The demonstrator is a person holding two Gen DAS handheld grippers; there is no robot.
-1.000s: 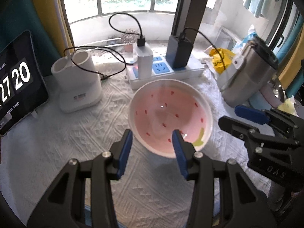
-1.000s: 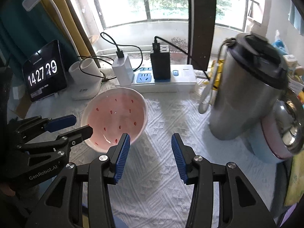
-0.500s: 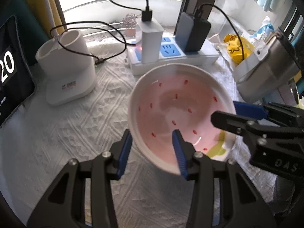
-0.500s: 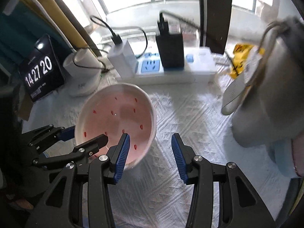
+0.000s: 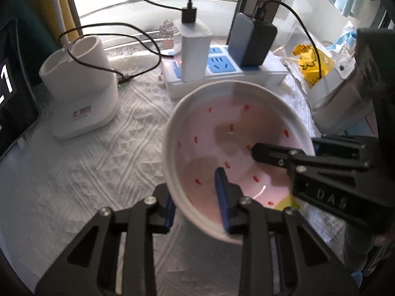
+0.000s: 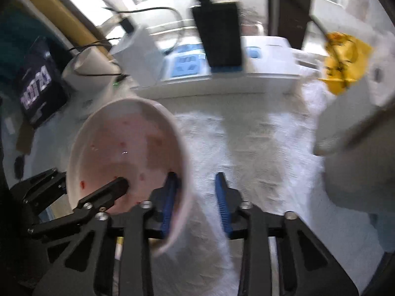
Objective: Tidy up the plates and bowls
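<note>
A white bowl (image 5: 234,133) with a pink inside and red seed marks sits on the white textured cloth (image 5: 98,172). My left gripper (image 5: 195,187) straddles its near left rim, one blue pad outside the wall and one inside, jaws closing. In the blurred right wrist view the bowl (image 6: 123,143) is at the left. My right gripper (image 6: 195,180) straddles its right rim with the left pad inside and the right pad a gap away outside, jaws closing. Each view shows the other gripper: the right gripper (image 5: 291,148), the left gripper (image 6: 86,177).
Behind the bowl stands a power strip (image 5: 222,74) with two chargers and cables. A white holder (image 5: 79,86) and a clock tablet (image 5: 12,98) are at the left. A steel pot (image 5: 345,86) and a yellow bag (image 5: 308,61) are at the right.
Both grippers came down onto the bowl from either side. Their jaws now straddle its rim and stand a little narrower than before.
</note>
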